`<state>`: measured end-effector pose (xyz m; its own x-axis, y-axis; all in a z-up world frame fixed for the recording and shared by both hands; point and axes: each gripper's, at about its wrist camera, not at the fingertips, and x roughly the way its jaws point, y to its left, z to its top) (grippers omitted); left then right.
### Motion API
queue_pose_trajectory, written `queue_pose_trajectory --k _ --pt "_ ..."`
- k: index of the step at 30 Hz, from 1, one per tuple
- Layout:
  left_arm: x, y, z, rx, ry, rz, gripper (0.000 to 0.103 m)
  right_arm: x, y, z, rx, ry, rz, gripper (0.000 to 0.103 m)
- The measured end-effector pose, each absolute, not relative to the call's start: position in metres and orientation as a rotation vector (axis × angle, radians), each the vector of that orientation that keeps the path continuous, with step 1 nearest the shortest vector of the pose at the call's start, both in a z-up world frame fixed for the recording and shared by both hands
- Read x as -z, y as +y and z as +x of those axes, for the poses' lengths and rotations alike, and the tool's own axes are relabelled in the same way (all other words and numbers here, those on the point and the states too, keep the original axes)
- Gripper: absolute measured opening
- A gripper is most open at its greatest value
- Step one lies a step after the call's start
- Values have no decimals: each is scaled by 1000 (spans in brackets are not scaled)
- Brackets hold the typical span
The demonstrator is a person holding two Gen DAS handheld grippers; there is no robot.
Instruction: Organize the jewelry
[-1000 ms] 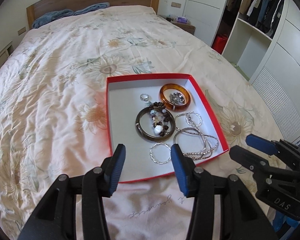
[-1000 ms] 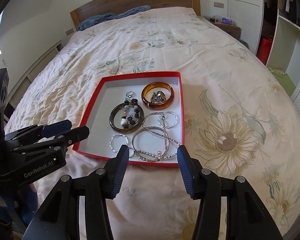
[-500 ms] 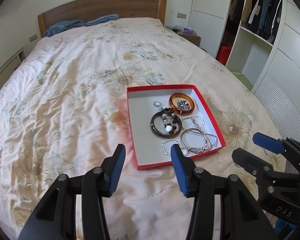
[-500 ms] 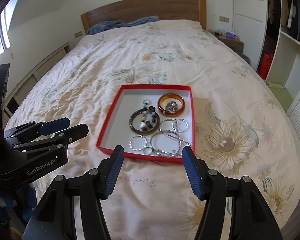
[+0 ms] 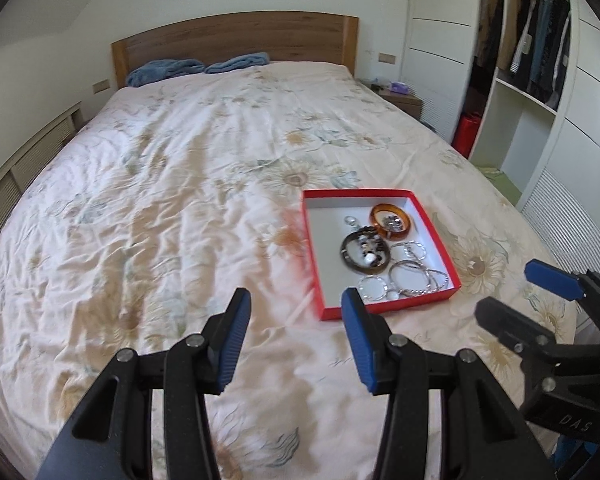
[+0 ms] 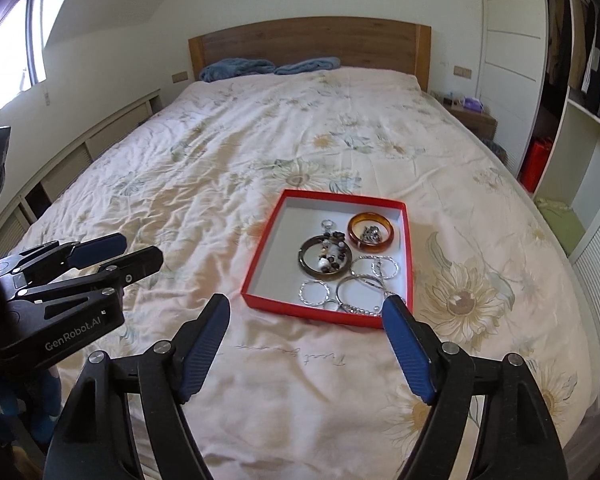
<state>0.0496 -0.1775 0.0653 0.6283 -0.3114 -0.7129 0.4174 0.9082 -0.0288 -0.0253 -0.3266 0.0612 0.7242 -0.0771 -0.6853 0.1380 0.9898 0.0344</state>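
A red box (image 5: 312, 240) (image 6: 262, 264) lies on the bed and holds the jewelry: an amber bangle (image 5: 392, 222) (image 6: 370, 234), a dark bangle with beads (image 5: 365, 252) (image 6: 325, 258), and several silver hoops and chains (image 5: 412, 276) (image 6: 360, 284). My left gripper (image 5: 294, 308) is open and empty, above the quilt, short and left of the box. My right gripper (image 6: 306, 314) is open and empty, just before the box's near edge. Each gripper shows in the other's view, the right (image 5: 540, 292) and the left (image 6: 112, 252).
The bed's flowered quilt (image 5: 180, 208) stretches back to a wooden headboard (image 6: 308, 46) with blue pillows (image 5: 196, 66). A white wardrobe with open shelves and hanging clothes (image 5: 540, 80) stands along the right. A nightstand (image 6: 472, 116) is at the back right.
Both grippers have pulled back and up from the box, so it looks smaller and farther. The left gripper has also shifted left. Both stayed open and empty.
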Motion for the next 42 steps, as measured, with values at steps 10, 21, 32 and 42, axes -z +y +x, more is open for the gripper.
queue_pose_trajectory --k 10,21,32,42 --pt "-76 -135 26 340 772 120 45 -72 -301 -44 126 720 44 84" --pt "-81 -99 13 261 759 82 45 -81 -277 -61 123 692 -14 88" --pt "-83 -79 0 228 747 67 45 -86 -267 -71 102 675 -32 88" --pt "-86 -74 -7 233 733 65 45 -86 -260 -78 89 674 -44 88"
